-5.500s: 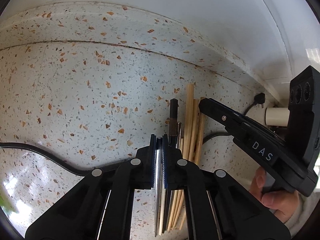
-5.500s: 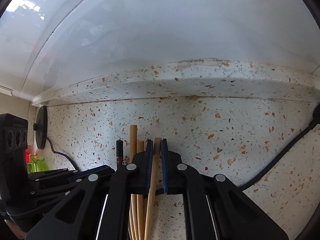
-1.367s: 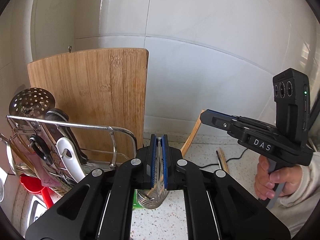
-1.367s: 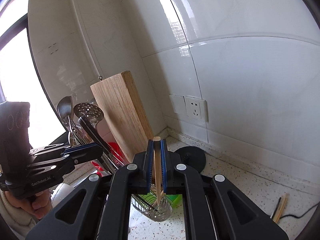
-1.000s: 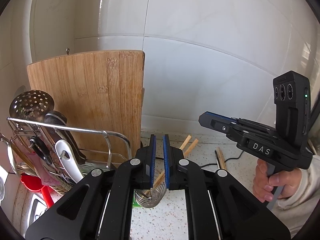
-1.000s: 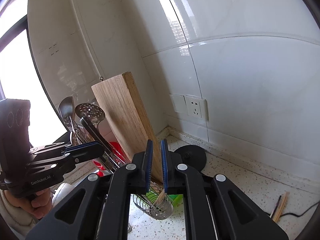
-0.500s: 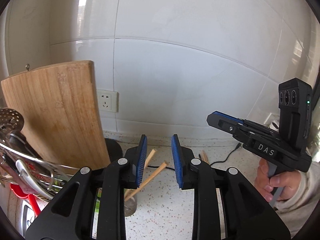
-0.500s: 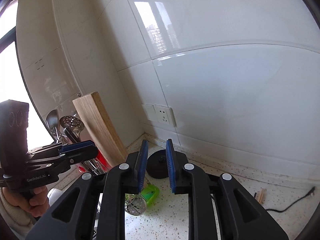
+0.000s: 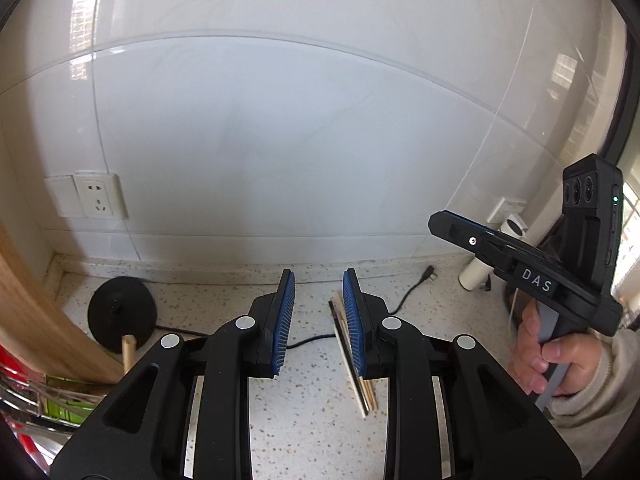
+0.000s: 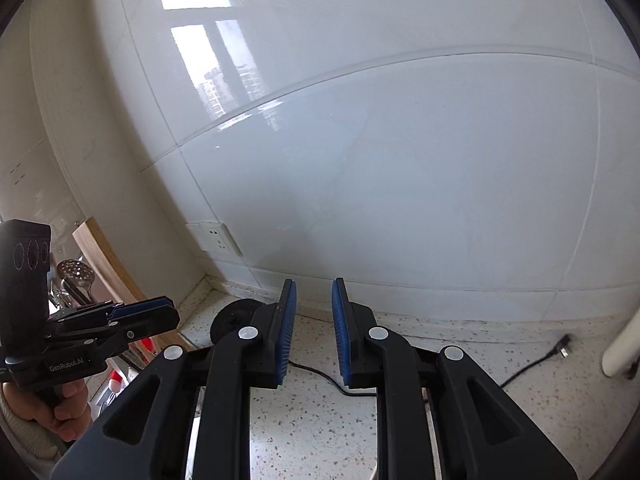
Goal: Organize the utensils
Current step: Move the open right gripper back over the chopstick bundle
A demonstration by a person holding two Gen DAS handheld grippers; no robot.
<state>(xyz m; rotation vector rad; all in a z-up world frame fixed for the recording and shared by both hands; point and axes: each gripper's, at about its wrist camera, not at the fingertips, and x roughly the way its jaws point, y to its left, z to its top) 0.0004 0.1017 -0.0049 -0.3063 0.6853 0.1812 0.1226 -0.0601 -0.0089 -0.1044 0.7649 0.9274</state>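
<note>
I am swinging both tongs away from the cutting board [image 9: 36, 320] and the wire utensil holder [image 9: 48, 396] at the far left, where one chopstick [image 9: 129, 352] I just dropped is now standing. My left tongs [image 9: 318, 320] and right tongs [image 10: 314, 332] are both spread and carrying nothing. The remaining chopsticks [image 9: 356, 372] are lying on the speckled worktop [image 9: 304, 420] just beyond my left tongs, so another pick-up is coming.
</note>
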